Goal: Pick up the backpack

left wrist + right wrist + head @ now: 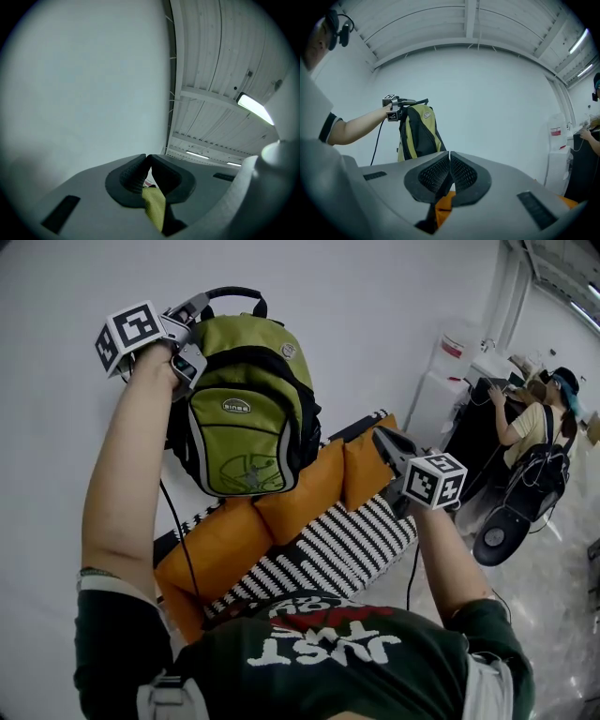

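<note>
A green and black backpack (248,413) hangs in the air in front of the white wall, above the sofa. My left gripper (195,310) is raised at the upper left and shut on the backpack's top, beside the black carry handle (234,294). In the left gripper view a strip of yellow-green fabric (154,206) is pinched between the pads of the left gripper (149,161). My right gripper (382,439) hovers lower right, over the cushions, shut and empty. The right gripper view shows the right gripper (449,159) with pads touching, the backpack (419,133) and the left gripper (408,101) beyond.
A sofa with orange back cushions (291,498) and a black-and-white striped seat (328,554) stands below the backpack. A cable (178,540) hangs from my left arm. At the far right a person (534,427) stands by a dark desk, next to a white cabinet (441,390).
</note>
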### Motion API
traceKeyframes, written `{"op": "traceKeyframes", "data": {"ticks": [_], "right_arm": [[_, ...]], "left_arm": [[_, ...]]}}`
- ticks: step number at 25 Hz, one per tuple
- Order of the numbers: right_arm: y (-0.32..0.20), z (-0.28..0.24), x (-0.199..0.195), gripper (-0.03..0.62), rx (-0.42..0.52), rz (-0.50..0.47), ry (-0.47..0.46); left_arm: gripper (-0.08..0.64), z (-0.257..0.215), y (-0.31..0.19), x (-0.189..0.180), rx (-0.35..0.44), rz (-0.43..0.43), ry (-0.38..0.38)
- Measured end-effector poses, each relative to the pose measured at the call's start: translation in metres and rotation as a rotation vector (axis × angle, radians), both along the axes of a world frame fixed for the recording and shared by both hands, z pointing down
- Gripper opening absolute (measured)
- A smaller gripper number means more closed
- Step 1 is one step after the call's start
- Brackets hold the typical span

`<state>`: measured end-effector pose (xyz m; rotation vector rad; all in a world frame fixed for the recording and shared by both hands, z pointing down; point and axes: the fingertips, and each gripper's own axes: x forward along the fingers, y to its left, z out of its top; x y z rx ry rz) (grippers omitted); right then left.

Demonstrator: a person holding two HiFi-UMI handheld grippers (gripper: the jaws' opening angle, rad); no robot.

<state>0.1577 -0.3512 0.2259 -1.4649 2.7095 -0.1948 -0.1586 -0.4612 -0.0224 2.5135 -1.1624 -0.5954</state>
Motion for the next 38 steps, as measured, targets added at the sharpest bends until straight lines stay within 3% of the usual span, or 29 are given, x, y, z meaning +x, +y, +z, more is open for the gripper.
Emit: {"op": "traceKeyframes", "data": {"ticks": [23, 38], "right_arm": [[-0.025, -0.051, 0.016, 0.031, 0.063, 0.043, 0.006], [-0.029, -0.050, 0.021, 0.029, 0.055, 0.062, 0.017]], "left_arm": [[0.044, -0.004, 0.006, -0.004, 0.014, -0.051, -0.008], [0.044, -0.003, 0.005, -0.007, 0.005, -0.070, -0.004]]}}
